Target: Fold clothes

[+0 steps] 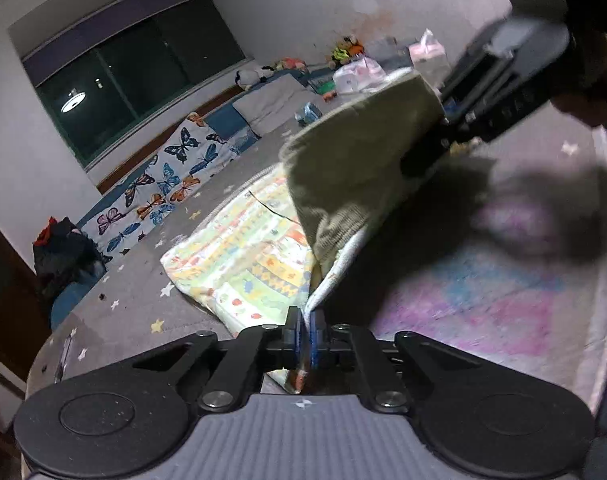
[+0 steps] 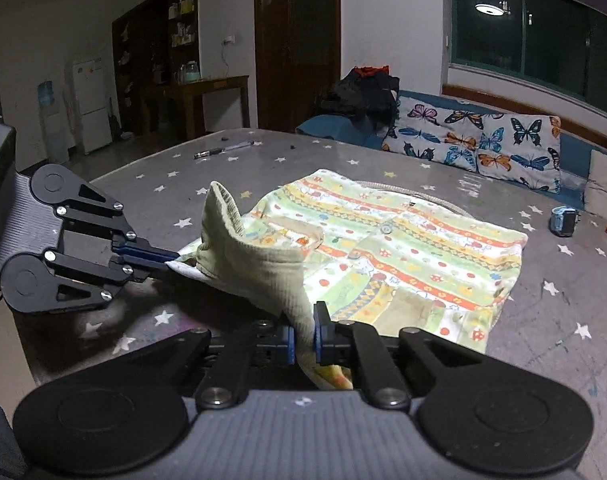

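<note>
Both grippers, left gripper (image 1: 306, 330) and right gripper (image 2: 303, 336), were clamped on the soft, light patterned garment's (image 2: 403, 240) limp sleeve, best held by its edges.

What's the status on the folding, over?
Left gripper and right gripper both shut on the patterned garment, near edge lifted. Rest flat on the star-print mat. Nothing in the way.
</note>
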The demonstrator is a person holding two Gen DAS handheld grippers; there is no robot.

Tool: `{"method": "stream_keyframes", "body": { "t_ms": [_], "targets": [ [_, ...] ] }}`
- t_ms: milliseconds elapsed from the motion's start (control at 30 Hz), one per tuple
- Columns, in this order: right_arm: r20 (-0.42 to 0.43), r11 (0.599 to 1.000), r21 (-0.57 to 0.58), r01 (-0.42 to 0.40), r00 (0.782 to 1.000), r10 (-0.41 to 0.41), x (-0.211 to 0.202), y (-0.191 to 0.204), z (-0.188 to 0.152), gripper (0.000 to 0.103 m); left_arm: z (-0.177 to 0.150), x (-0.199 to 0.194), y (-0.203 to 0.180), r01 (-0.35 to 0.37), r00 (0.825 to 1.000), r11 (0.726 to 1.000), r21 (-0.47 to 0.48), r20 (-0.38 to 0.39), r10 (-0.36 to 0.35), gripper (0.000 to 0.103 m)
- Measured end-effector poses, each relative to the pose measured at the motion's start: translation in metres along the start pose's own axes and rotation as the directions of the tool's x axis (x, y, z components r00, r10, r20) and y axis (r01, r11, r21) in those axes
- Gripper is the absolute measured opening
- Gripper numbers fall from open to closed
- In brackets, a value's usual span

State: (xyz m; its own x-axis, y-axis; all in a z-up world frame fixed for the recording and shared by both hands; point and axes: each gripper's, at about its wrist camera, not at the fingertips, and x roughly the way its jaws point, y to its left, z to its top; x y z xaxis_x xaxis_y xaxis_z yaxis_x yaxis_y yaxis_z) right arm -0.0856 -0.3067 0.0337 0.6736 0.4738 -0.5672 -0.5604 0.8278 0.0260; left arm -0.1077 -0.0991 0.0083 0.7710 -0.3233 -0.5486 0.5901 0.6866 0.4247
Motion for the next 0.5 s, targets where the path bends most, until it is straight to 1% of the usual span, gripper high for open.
{"method": "stream_keyframes", "body": {
  "t_ms": [67,167,333,433,500],
  "targets": [
    [0.006,1.000,-0.008,-0.006,1.000,0.006,-0.010,0.004,0.000,0.008,0.002,-0.015,0.000,0.012,1.000,1.000,-0.011,0.009,-0.012,0.005],
    [0.001,0.999,-0.036,-0.027,1.000,0.027,-0.031,0.015,-0.002,0.008,0.003,-0.043,-0.006,0.052,0.999,0.999,-0.013,0.007,-0.052,0.004],
    [-0.038,0.993,-0.039,-0.111,0.993,0.110,-0.079,0.036,-0.010,0.007,0.004,-0.092,-0.018,0.138,0.990,0.987,-0.080,-0.008,-0.139,0.005],
    [-0.059,0.989,-0.042,-0.142,0.988,0.140,-0.093,0.043,-0.010,0.007,0.006,-0.102,-0.018,0.152,0.988,0.984,-0.094,-0.023,-0.155,0.005],
    [-0.071,0.987,-0.042,-0.156,0.986,0.153,-0.096,0.043,-0.008,0.007,0.011,-0.098,-0.013,0.148,0.988,0.983,-0.105,-0.022,-0.151,0.005]
  ]
}}
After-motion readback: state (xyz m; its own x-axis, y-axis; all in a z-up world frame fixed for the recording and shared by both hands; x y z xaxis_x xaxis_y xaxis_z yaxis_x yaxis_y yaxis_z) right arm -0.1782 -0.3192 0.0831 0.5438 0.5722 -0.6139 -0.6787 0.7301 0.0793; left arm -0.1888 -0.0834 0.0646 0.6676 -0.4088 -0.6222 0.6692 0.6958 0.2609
